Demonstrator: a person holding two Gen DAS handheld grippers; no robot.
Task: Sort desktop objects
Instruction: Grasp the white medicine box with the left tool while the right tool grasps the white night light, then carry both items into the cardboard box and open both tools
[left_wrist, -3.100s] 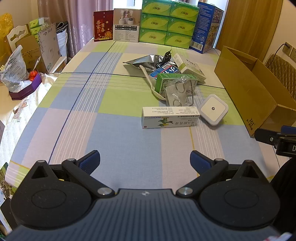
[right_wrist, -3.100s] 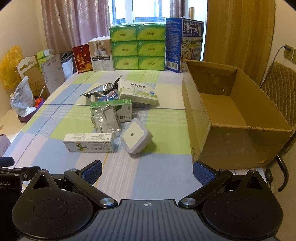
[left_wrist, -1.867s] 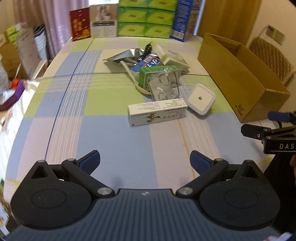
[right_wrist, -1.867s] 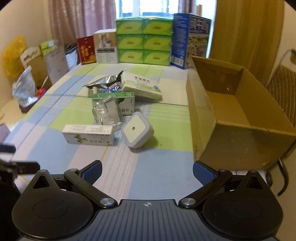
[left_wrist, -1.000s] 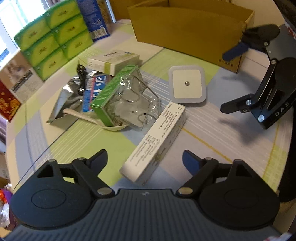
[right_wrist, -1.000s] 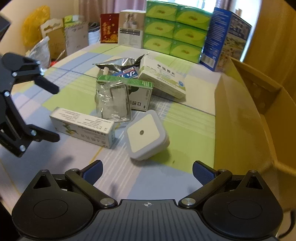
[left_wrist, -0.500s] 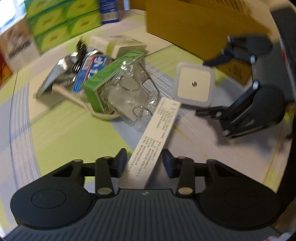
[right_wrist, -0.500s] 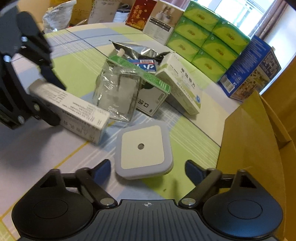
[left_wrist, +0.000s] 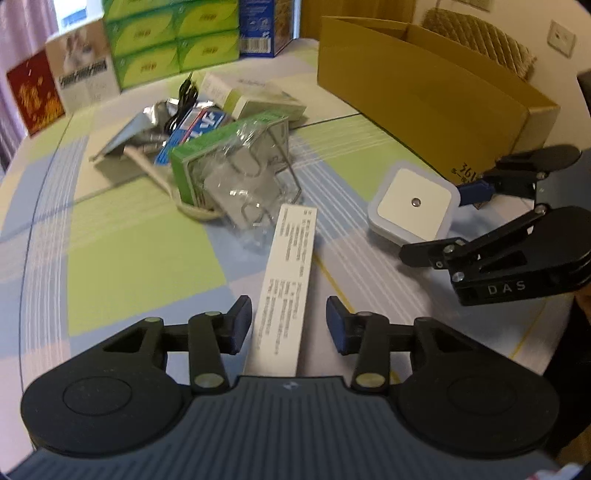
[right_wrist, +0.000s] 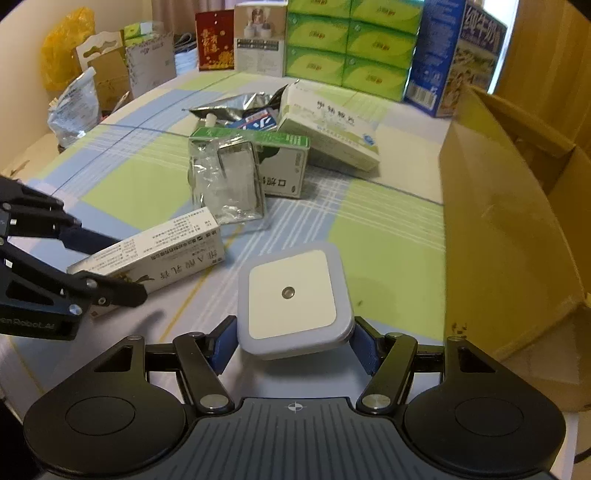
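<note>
Near the worktop's (left_wrist: 110, 251) front edge: white carton (left_wrist: 290, 273), one end between the left hand-held gripper's (left_wrist: 289, 325) narrowed fingers, small gaps visible; square night-light (right_wrist: 291, 295) beside it, clamped by the right hand-held gripper (right_wrist: 293, 341). Cardboard box (right_wrist: 509, 236) at right edge.

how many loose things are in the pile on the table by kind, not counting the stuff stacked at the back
Printed cartons: 3 (long white carton, green carton, white-green carton)
Square white plug light: 1
Clear plastic pack: 1
Silver foil pouch: 1
Blue-white packet: 1
Black cable: 1
Total: 8
</note>
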